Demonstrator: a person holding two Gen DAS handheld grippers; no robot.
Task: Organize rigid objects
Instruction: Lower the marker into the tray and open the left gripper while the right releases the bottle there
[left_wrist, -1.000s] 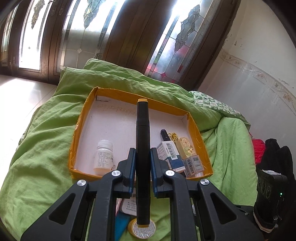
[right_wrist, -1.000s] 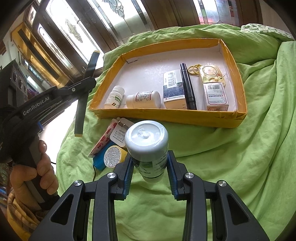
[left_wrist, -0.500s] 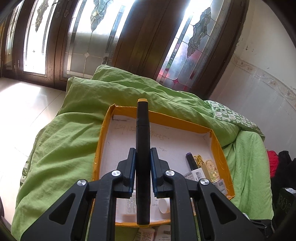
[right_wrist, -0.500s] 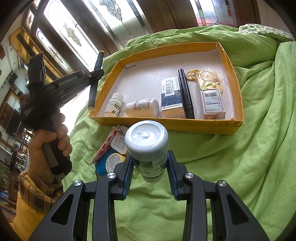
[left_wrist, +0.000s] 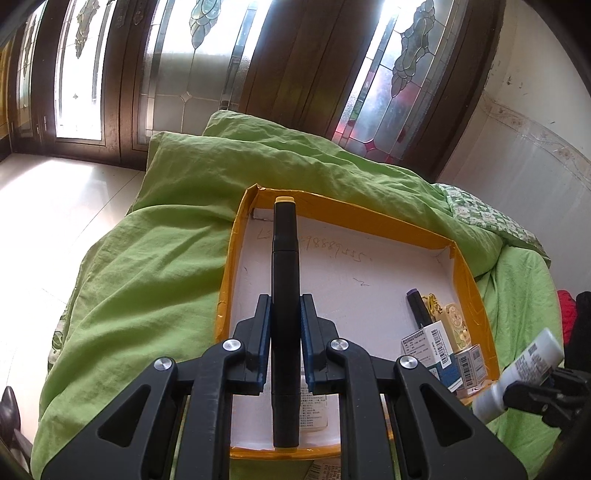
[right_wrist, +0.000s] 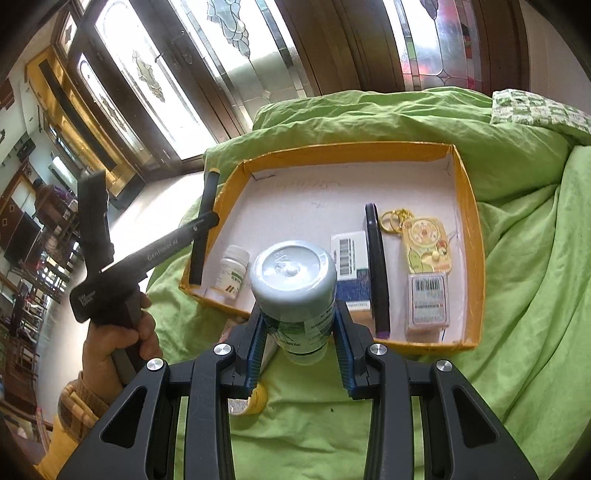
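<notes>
Left gripper (left_wrist: 284, 343): one, clamped on one black marker (left_wrist: 284, 295) with yellow end caps, held over the near left part of the tray.
Right gripper (right_wrist: 299, 332): one, closed around one white bottle (right_wrist: 295, 291) with a grey lid, held above the green blanket (right_wrist: 517, 258) just short of the tray's near wall.
Tray (right_wrist: 476, 236): one, orange-walled, white inside, straight ahead of both grippers.
Bottles in tray: one small white bottle (right_wrist: 232, 271) stands ahead-left of the right gripper; a second is hidden behind the held bottle, so I cannot count it.
Boxes in tray: two, a blue-and-white box (right_wrist: 351, 266) and a small pinkish box (right_wrist: 428, 299), ahead-right.
Dark pen (right_wrist: 376, 266): one, between the boxes.
Keychain charm (right_wrist: 424, 240): one, beyond the small box.
Hand (right_wrist: 118, 339): one, gripping the left tool's handle.
</notes>
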